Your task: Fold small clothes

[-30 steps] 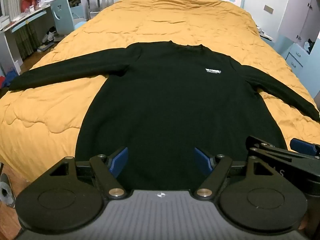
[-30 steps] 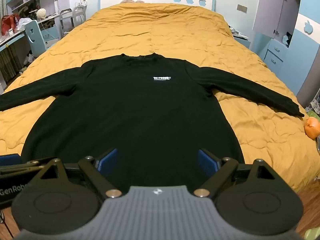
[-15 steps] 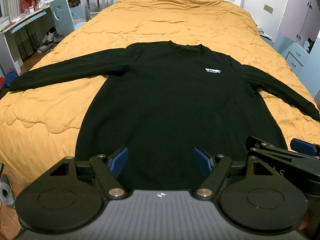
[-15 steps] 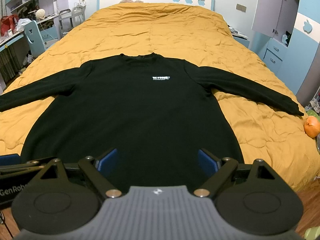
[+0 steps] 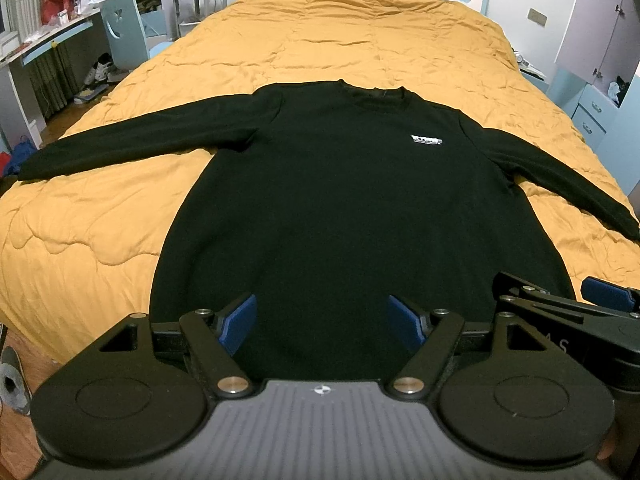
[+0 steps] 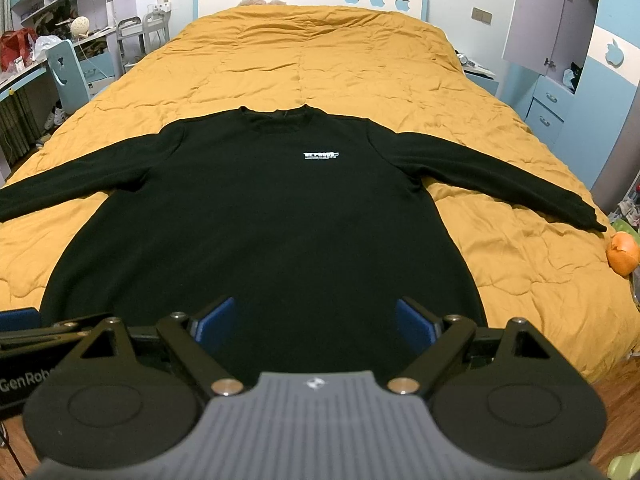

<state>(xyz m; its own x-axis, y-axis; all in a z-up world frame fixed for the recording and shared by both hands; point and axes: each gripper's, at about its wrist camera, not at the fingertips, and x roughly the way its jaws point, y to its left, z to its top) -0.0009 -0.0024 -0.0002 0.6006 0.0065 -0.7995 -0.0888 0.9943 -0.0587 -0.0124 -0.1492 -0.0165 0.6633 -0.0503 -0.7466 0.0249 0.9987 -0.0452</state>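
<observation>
A black long-sleeved sweatshirt [image 5: 340, 200] with a small white chest logo [image 5: 426, 141] lies flat, front up, on the orange quilt [image 5: 340, 40], both sleeves spread out sideways. It also shows in the right wrist view [image 6: 260, 220], logo [image 6: 321, 155] near the middle. My left gripper [image 5: 325, 320] is open and empty, held over the sweatshirt's hem. My right gripper [image 6: 316, 322] is open and empty, also over the hem, to the right of the left one. The hem itself is hidden behind the gripper bodies.
The bed's near edge drops to a wooden floor [image 6: 616, 396]. A desk and blue chair [image 5: 124, 32] stand on the left, blue drawers [image 6: 546, 110] and a wardrobe on the right. An orange object [image 6: 623, 253] lies off the bed's right edge.
Both views have shifted very slightly; the sweatshirt lies the same and both grippers stay open.
</observation>
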